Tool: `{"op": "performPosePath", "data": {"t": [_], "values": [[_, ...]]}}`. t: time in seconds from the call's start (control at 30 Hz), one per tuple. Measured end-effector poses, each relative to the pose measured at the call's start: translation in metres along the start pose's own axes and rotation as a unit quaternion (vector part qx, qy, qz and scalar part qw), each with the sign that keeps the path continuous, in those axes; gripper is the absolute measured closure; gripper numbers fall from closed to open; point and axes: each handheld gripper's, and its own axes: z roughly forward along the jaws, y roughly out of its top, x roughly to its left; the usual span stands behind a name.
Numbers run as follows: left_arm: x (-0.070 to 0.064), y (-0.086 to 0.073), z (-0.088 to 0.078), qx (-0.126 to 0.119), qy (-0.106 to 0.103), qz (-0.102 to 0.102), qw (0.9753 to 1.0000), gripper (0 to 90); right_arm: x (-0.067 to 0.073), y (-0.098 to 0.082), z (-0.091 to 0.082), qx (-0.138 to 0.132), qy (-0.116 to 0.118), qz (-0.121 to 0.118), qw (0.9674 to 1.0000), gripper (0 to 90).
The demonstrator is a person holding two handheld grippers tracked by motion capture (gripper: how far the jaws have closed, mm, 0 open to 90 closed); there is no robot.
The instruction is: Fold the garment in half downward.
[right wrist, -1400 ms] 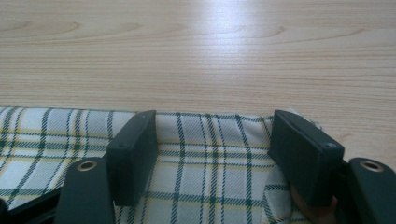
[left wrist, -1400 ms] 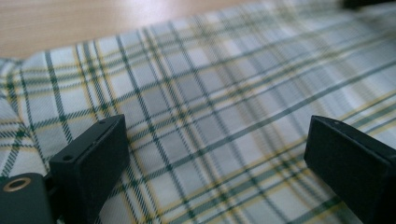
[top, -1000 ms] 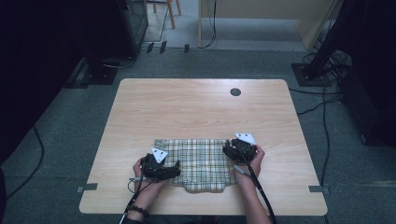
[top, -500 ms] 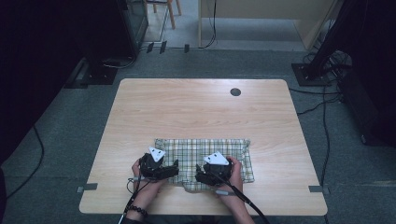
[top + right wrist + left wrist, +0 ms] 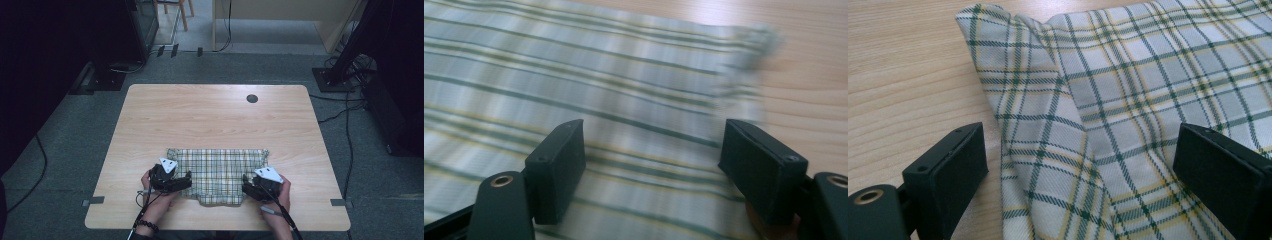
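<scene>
A plaid cloth in white, green and yellow lies flat near the table's front edge. My left gripper rests at its front left corner. In the left gripper view the left gripper is open, and a raised fold of the cloth lies between the jaws without the pads pressing on it. My right gripper is at the cloth's front right. Its jaws have just been opening. In the right gripper view the right gripper hovers open over the blurred cloth, gripping nothing.
The wooden table has a round cable hole at the back right. Bare wood stretches behind the cloth. Dark stands and cables sit on the floor to the right, beyond the table.
The right gripper left the cloth's right back corner, came to the front middle, then slid right to the front right corner. The left gripper stayed put.
</scene>
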Motion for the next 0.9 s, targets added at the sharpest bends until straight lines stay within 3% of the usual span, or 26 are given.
{"op": "performPosePath", "data": {"t": [0.07,0.1,0.13,0.2,0.27,0.3,0.37,0.43,0.5,0.57,0.6,0.67,0.73,0.8,0.83,0.9], "values": [[0.000,0.000,0.000,0.000,0.000,-0.001,1.0000,7.5,-0.011,-0.001,-0.001,0.004,0.007,0.029,0.9995,21.9],[0.000,0.000,0.000,0.000,0.000,-0.001,1.0000,7.5,-0.013,-0.001,-0.003,0.000,-0.004,0.041,0.9992,22.6],[0.001,0.000,-0.001,0.001,0.000,-0.002,1.0000,7.5,-0.015,-0.001,-0.006,-0.010,-0.010,0.045,0.9989,22.6],[0.003,-0.001,-0.004,-0.001,0.004,-0.011,0.9999,7.5,-0.014,0.003,-0.014,-0.036,0.004,0.060,0.9975,23.0],[-0.001,0.004,-0.017,-0.038,-0.006,-0.020,0.9991,7.6,-0.003,0.010,-0.023,-0.062,0.016,0.045,0.9969,23.0],[-0.007,0.009,-0.026,-0.061,-0.027,-0.023,0.9975,7.6,0.002,0.012,-0.024,-0.067,0.021,0.040,0.9968,23.0],[-0.020,0.015,-0.033,-0.082,-0.069,-0.016,0.9941,7.6,0.021,0.017,-0.026,-0.075,0.056,0.022,0.9954,23.2],[-0.032,0.017,-0.028,-0.071,-0.103,-0.001,0.9922,7.5,0.037,0.018,-0.021,-0.066,0.093,0.003,0.9935,22.6],[-0.039,0.014,-0.014,-0.041,-0.099,0.013,0.9942,7.5,0.050,0.015,-0.009,-0.035,0.117,-0.006,0.9925,22.5],[-0.036,0.007,0.001,0.003,-0.089,0.008,0.9960,7.5,0.050,0.007,0.002,-0.004,0.111,-0.006,0.9937,22.6],[-0.035,0.004,0.002,-0.013,-0.076,0.011,0.9969,7.6,0.047,0.003,0.003,-0.009,0.103,-0.005,0.9947,23.7],[-0.031,0.002,0.001,-0.012,-0.056,0.027,0.9980,7.7,0.037,0.001,0.000,-0.011,0.089,0.011,0.9959,25.1],[-0.028,0.000,-0.001,-0.017,-0.059,0.023,0.9978,9.5,0.018,-0.001,-0.003,-0.012,0.049,0.018,0.9985,28.3],[-0.025,-0.001,-0.003,-0.016,-0.047,0.028,0.9984,9.5,-0.002,-0.004,-0.007,-0.019,0.040,0.038,0.9983,30.0],[-0.023,-0.001,-0.005,-0.012,-0.038,0.026,0.9989,9.4,-0.007,-0.005,-0.007,-0.008,0.023,0.035,0.9991,29.1],[-0.013,0.001,-0.011,-0.016,-0.040,0.011,0.9990,9.4,-0.021,-0.008,-0.010,-0.003,0.005,0.042,0.9991,27.1]]}}
